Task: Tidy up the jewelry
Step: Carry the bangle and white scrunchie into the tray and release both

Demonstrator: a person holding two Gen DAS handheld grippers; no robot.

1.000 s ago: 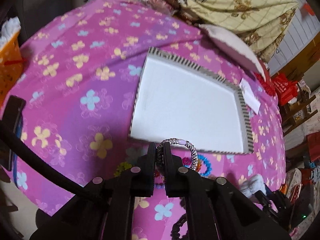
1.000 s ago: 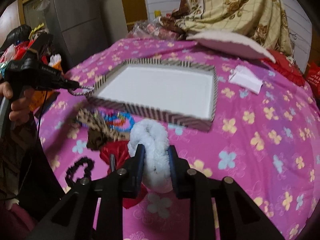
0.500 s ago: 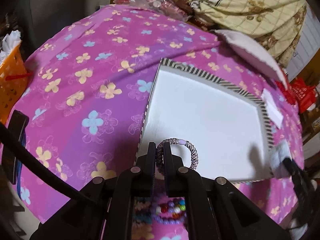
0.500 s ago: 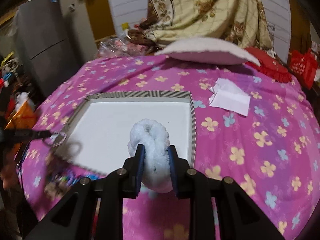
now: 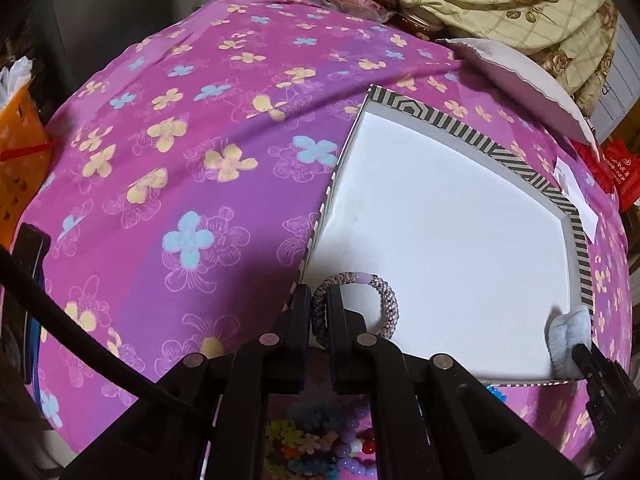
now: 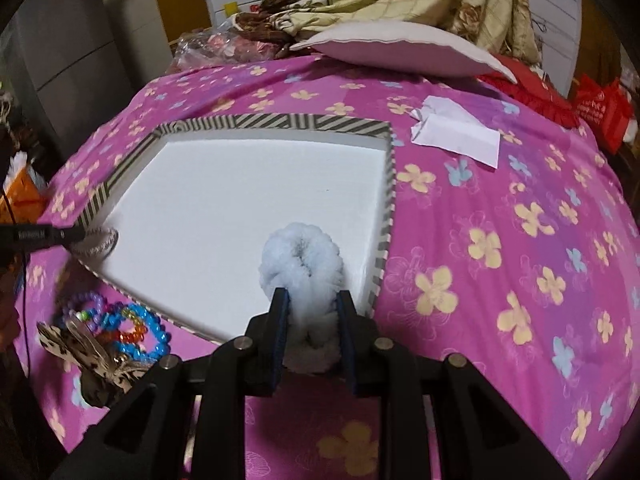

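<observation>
My left gripper (image 5: 319,314) is shut on a grey braided bracelet (image 5: 380,294) with a lilac bead, held over the near left corner of the white tray with a striped rim (image 5: 460,130). My right gripper (image 6: 310,312) is shut on a fluffy white scrunchie (image 6: 302,258), held over the tray's near right part (image 6: 280,122). The scrunchie also shows in the left wrist view (image 5: 568,338). The left gripper (image 6: 76,235) with its bracelet (image 6: 100,242) shows at the tray's left corner in the right wrist view.
Coloured bead bracelets (image 6: 136,326) and a leopard-print bow (image 6: 76,346) lie on the pink flowered cloth (image 6: 500,240) in front of the tray. A folded white paper (image 6: 456,132) lies right of it. A pillow (image 6: 400,50) lies behind. An orange basket (image 5: 16,160) stands left.
Both grippers have moved forward over the tray with their loads. The bracelet now hangs above the tray's near left corner and the scrunchie above its near right part.
</observation>
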